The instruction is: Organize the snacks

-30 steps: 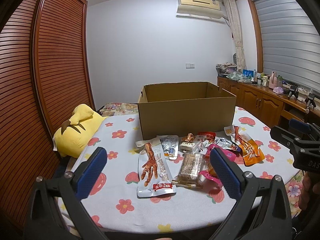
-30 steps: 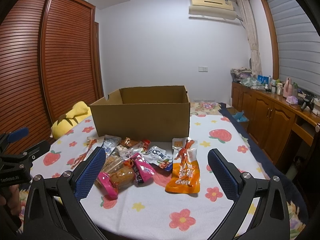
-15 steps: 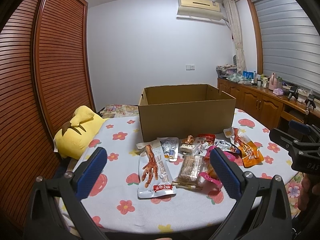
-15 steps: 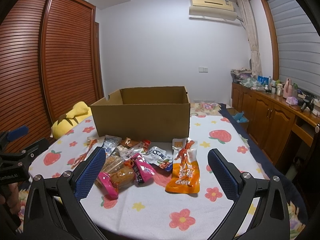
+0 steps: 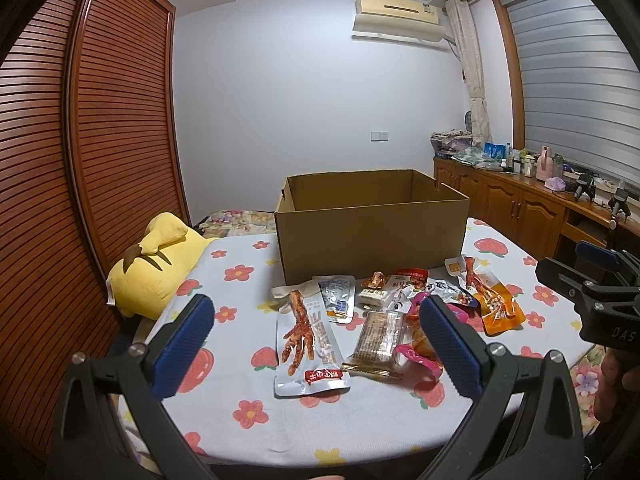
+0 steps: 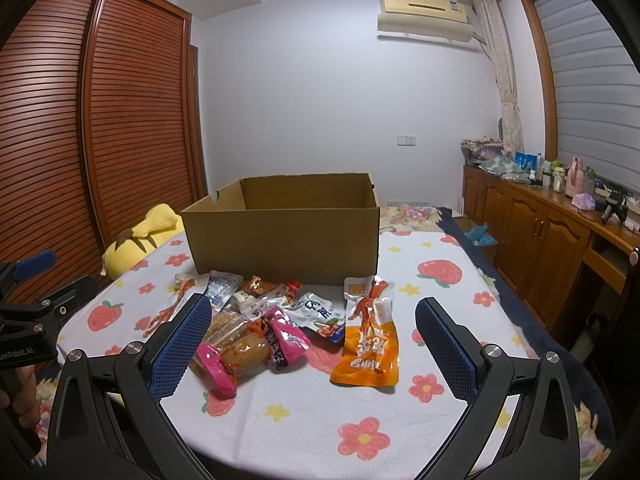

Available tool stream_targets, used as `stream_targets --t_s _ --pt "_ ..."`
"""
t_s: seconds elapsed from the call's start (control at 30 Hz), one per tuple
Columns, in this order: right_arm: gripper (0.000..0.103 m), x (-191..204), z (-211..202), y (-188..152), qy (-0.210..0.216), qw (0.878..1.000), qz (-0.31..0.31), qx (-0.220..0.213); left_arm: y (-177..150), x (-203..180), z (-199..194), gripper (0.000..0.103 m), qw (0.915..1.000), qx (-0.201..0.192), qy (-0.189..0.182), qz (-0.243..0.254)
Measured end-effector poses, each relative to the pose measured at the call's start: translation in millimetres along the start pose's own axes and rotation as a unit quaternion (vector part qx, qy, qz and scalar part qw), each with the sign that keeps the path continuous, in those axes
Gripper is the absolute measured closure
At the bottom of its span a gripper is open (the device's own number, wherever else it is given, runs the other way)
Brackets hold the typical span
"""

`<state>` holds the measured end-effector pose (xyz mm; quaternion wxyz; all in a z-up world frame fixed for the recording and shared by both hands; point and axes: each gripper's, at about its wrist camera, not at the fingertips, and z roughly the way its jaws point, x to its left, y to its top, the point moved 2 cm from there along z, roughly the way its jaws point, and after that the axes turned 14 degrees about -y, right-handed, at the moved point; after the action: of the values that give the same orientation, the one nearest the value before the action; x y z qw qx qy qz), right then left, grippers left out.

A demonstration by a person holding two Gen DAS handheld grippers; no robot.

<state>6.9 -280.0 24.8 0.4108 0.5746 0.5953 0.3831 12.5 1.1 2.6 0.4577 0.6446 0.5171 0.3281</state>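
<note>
With both sets of jaws gaping empty, we are risking pinching two overlapping packets, perhaps the pink wrapper (image 6: 216,364) atop the biscuit pack (image 5: 378,338), missing the cardboard box (image 5: 372,228).

A brown cardboard box (image 6: 286,236) sits on a white cloth (image 6: 312,412) printed with red strawberries and flowers. An orange packet (image 6: 370,350), a pink wrapper (image 6: 214,368), a yellow plush (image 5: 156,268).
</note>
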Motion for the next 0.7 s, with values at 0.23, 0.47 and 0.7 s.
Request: stream_targets --t_s 0.23,0.47,0.7 --pt "0.0 0 0 -1 0.0 1.0 0.0 -0.001 0 0 0 0.0 1.0 0.0 -0.001 0.001" --pt "0.0 -2 -2 2 0.0 1.0 -0.002 0.002 -3 -1 1 0.0 1.0 0.006 -0.003 0.0" --pt "0.0 -1 4 0 -0.002 1.0 -0.003 0.01 -15 7 19 0.0 0.9997 0.024 -0.004 -0.008"
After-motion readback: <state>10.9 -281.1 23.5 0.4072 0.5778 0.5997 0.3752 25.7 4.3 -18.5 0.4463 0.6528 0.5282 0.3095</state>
